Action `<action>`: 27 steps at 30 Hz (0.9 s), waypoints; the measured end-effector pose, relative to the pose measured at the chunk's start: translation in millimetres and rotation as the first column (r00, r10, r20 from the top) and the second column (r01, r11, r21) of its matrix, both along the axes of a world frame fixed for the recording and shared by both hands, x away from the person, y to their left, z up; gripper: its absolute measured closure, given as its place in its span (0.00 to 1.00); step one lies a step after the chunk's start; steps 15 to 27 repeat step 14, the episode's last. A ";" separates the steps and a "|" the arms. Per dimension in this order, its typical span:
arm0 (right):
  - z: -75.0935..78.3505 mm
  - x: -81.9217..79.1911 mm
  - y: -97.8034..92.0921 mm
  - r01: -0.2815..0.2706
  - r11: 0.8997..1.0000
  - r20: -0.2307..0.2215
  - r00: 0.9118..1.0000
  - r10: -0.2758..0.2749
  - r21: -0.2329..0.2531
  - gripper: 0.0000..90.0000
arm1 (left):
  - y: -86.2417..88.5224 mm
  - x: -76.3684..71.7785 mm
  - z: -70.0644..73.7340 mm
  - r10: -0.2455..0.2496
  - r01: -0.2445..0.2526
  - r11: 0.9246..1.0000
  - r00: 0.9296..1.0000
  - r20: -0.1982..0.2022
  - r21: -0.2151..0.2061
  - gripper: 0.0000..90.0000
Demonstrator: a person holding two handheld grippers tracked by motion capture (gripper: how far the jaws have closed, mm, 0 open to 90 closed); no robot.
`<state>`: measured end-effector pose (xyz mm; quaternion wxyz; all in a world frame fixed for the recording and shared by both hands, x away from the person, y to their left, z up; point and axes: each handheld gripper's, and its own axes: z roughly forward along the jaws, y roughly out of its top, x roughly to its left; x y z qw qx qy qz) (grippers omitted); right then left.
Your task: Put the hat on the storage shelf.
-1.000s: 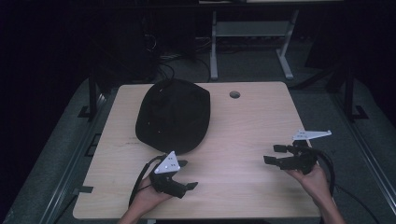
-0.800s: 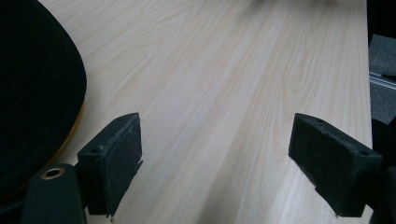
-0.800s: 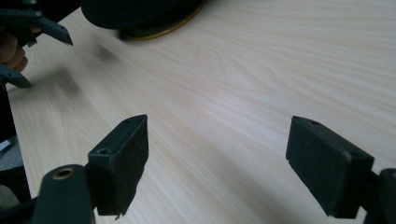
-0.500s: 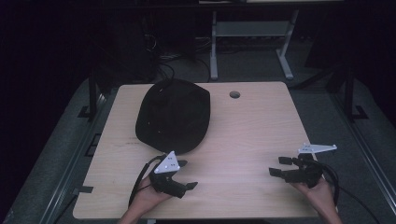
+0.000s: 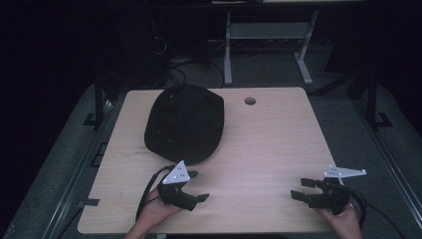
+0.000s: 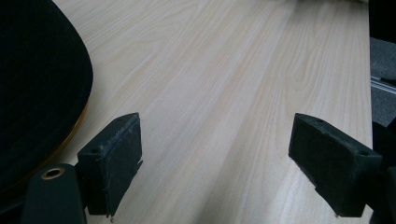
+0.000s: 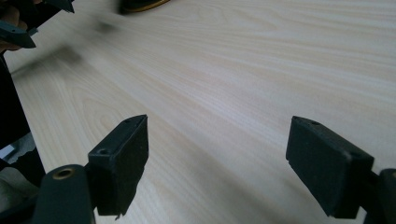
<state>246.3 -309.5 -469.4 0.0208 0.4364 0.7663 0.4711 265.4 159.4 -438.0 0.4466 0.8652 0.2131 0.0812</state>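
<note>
Dark surroundings hide detail; black cap (image 5: 185, 123), perhaps, beside left gripper (image 5: 195, 186); right gripper (image 5: 301, 188); both spread.

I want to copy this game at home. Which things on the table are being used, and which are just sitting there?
Part of the job:
black hat, nearest the grippers
left gripper, open, close beside the hat
right gripper, open, farther off

Just there:
wooden table
round hole in the table
metal stand on the floor behind
</note>
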 end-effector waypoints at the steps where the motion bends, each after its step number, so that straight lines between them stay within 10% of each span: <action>1: -1.3 -2.6 -0.8 0.004 1.000 0.000 1.000 -0.004 0.003 0.23 | -0.1 0.2 -0.4 0.001 -0.001 1.000 1.000 -0.003 -0.001 0.19; 27: -6.7 -24.2 -3.9 0.044 0.999 0.025 0.999 -0.044 0.014 0.22 | -1.1 2.1 -3.1 -0.009 0.009 1.000 0.999 -0.032 -0.002 0.19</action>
